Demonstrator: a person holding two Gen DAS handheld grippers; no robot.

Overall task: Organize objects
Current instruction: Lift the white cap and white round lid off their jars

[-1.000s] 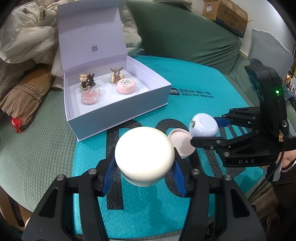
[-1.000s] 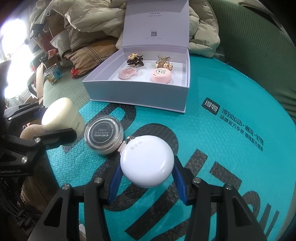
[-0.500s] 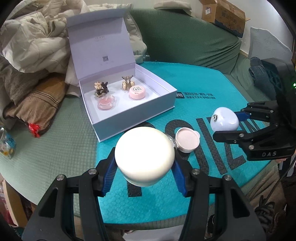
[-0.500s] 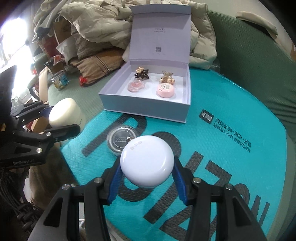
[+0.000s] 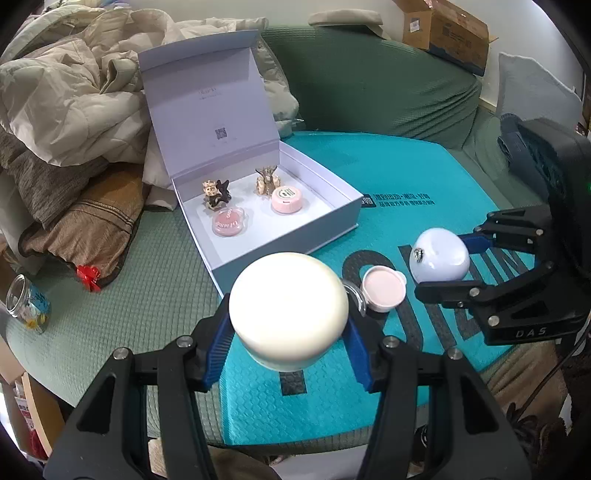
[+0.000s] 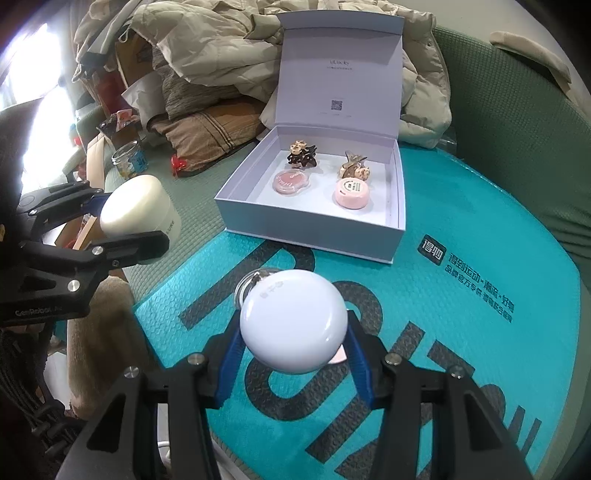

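My left gripper (image 5: 290, 354) is shut on a cream round jar (image 5: 288, 310), held above the teal mat (image 5: 406, 177); the same cream jar (image 6: 138, 208) shows at the left of the right wrist view. My right gripper (image 6: 293, 356) is shut on a white round case (image 6: 293, 319), and that white case (image 5: 439, 260) appears at the right of the left wrist view. A small pink-filled dish (image 5: 383, 292) lies on the mat between the two grippers. The open white gift box (image 5: 295, 243) holds two figurines, a clear pink compact (image 5: 229, 221) and a pink tin (image 5: 287, 199).
A pile of coats and cushions (image 5: 70, 110) lies left of the box. A glass jar (image 5: 26, 306) stands at the far left on the green cover. A cardboard box (image 5: 447, 29) sits on the green sofa back. The mat's front edge runs just below the grippers.
Both grippers have risen and drawn back with their loads, so the box and mat look smaller. The pink dish stays on the mat, farther below.
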